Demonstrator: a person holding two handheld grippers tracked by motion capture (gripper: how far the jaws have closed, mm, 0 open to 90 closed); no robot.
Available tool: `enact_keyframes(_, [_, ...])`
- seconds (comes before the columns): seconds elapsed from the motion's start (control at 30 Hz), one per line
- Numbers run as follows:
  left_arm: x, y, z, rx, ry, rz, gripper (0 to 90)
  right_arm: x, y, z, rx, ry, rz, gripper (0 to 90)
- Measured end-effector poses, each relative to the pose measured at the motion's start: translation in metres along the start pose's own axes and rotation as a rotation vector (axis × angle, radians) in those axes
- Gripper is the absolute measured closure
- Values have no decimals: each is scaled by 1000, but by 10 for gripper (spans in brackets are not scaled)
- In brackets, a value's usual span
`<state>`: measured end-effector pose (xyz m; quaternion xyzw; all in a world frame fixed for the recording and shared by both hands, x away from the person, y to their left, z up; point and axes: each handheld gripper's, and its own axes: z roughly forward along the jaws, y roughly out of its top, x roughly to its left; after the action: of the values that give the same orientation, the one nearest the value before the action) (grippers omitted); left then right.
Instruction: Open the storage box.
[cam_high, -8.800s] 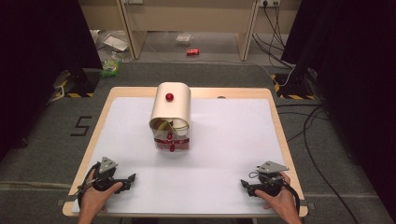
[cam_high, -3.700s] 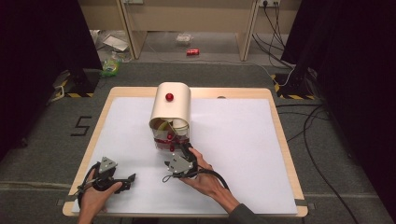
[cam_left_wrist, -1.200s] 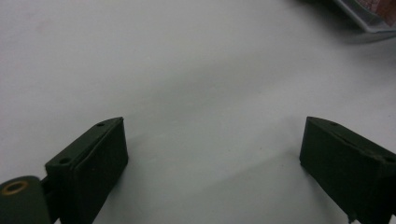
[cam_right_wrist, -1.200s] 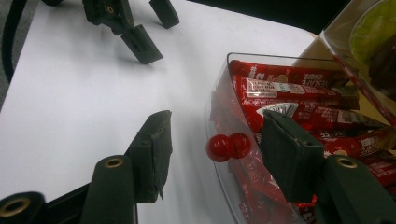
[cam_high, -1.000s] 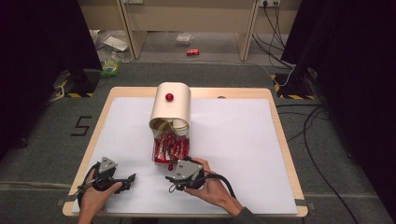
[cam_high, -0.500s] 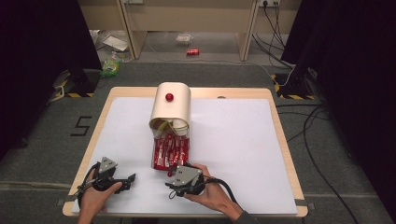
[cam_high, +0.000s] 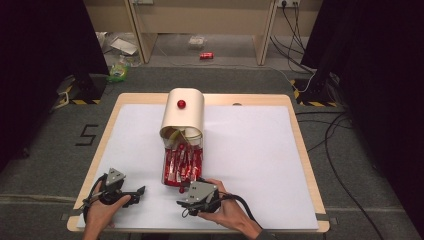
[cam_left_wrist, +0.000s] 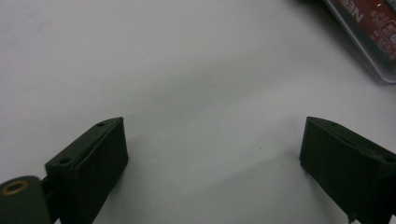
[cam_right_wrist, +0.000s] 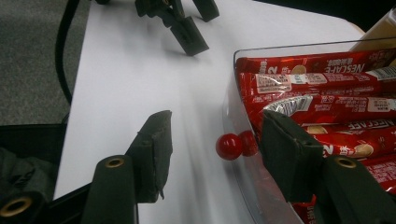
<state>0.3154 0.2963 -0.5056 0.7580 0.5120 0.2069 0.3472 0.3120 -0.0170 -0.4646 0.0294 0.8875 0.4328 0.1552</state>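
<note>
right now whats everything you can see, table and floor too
cover: one, beige, arched, back-centre of the table, red knob on top
drawer: one, clear, pulled out toward the person
drawer knob: one, red, on the drawer front
coffee sticks: many, red, lying in the drawer
table: one, white top, wood edge
can: one, red, on the floor behind
left hand-held gripper: open, resting on the table
right hand-held gripper: open, jaws either side of the knob

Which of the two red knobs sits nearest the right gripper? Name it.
The red knob on the front of the clear drawer, just ahead of the right gripper. The other red knob sits on top of the beige cabinet, farther away.
</note>
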Motion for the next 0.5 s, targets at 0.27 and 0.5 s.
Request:
enact_keyframes(0.27, [0,0,0,1,0,0,69,7,0,-4,-3,14,-1,446])
enact_keyframes(0.5, [0,0,0,1,1,0,69,12,1,-6,-2,22,-5,441])
